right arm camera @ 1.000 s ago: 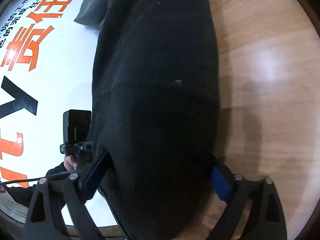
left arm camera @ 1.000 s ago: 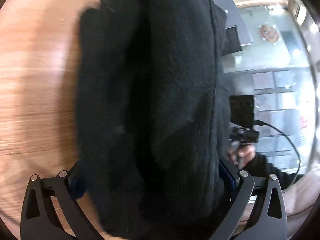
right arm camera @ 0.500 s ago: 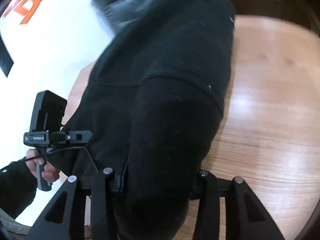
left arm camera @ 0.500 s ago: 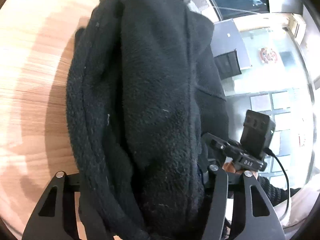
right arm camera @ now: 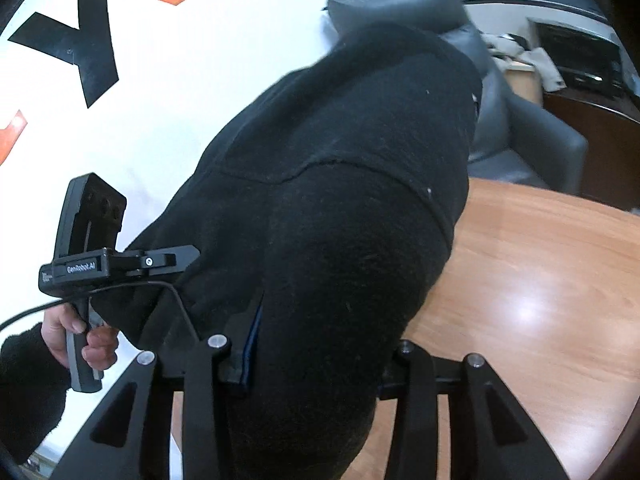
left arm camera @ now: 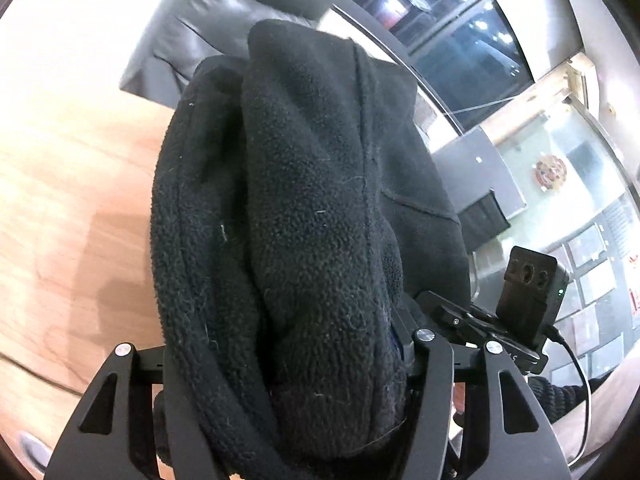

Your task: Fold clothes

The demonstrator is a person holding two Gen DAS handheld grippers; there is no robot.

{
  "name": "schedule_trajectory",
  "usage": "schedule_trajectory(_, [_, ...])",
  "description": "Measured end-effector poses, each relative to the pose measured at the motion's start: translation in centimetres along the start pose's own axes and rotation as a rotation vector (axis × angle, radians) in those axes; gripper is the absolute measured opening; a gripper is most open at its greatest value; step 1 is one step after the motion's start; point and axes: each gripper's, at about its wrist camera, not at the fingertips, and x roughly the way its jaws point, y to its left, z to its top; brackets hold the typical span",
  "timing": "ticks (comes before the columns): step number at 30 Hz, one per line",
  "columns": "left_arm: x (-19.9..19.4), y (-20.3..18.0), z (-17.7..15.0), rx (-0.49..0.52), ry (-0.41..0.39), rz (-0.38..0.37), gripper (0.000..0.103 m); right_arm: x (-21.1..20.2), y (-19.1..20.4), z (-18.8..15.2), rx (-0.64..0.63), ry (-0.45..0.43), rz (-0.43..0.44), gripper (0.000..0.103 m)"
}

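A black fleece garment fills the middle of both views, bunched in thick folds and lifted above the wooden table. My left gripper is shut on one end of it; the fleece bulges between its fingers and hides the tips. My right gripper is shut on the other end of the garment, which hangs over the table. The right gripper's body shows in the left wrist view, and the left gripper's body in the right wrist view.
A grey leather armchair stands beyond the table's far edge, also in the right wrist view. A white wall with orange and black lettering is to the left. Glass partitions are to the right.
Both grippers closed from wide open onto the black garment and lifted it, tilting up from the table toward the armchair and wall. The grippers have come closer together.
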Motion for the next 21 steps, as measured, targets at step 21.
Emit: schedule_trajectory(21, [7.4,18.0,1.3,-0.039,0.121,0.023,0.072,20.9,5.4,-3.9,0.205,0.155,-0.158,0.054])
